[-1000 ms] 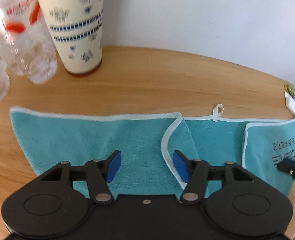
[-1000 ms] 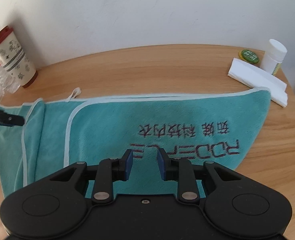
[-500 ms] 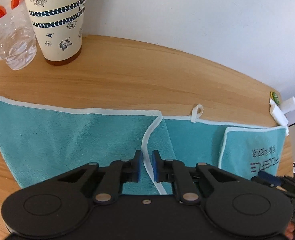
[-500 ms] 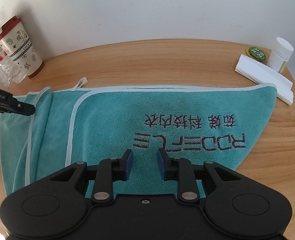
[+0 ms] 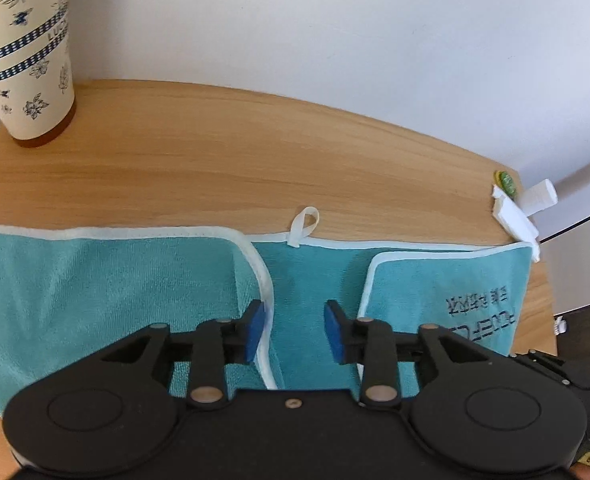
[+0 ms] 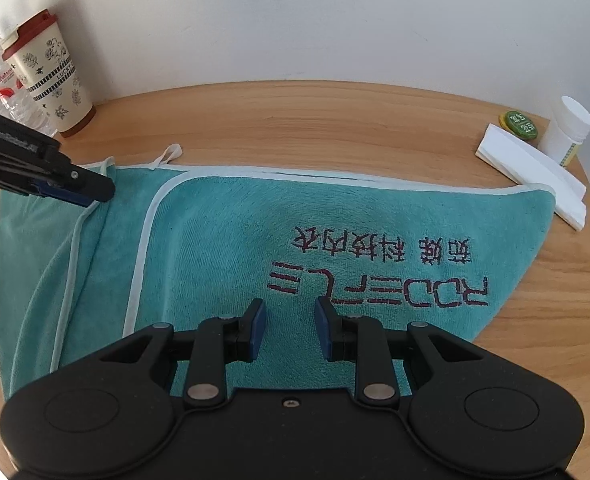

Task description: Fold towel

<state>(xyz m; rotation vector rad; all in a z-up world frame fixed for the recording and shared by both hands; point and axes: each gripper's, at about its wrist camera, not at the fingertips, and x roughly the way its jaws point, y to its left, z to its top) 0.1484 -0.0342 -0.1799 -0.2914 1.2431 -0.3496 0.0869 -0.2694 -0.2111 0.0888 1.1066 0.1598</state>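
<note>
Towel [image 6: 223,248] flat across desk [image 6: 315,120], long edge along front, both ends folded in toward middle so hems nearly meet | left gripper [image 5: 293,330] jaws apart, empty, over left flap's hem [image 5: 263,280] | right gripper [image 6: 287,330] jaws apart, empty, over logo flap | cup [image 6: 51,76] back-left corner, clear of cloth.

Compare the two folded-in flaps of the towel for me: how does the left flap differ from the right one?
The left flap shows plain teal cloth; the right flap carries dark embroidered lettering. The left gripper has one fingertip over the left flap's white edge, while the right gripper hovers open over the middle of the right flap. Both flaps lie flat on the towel, white-trimmed, with a strip of the lower layer showing between them.
</note>
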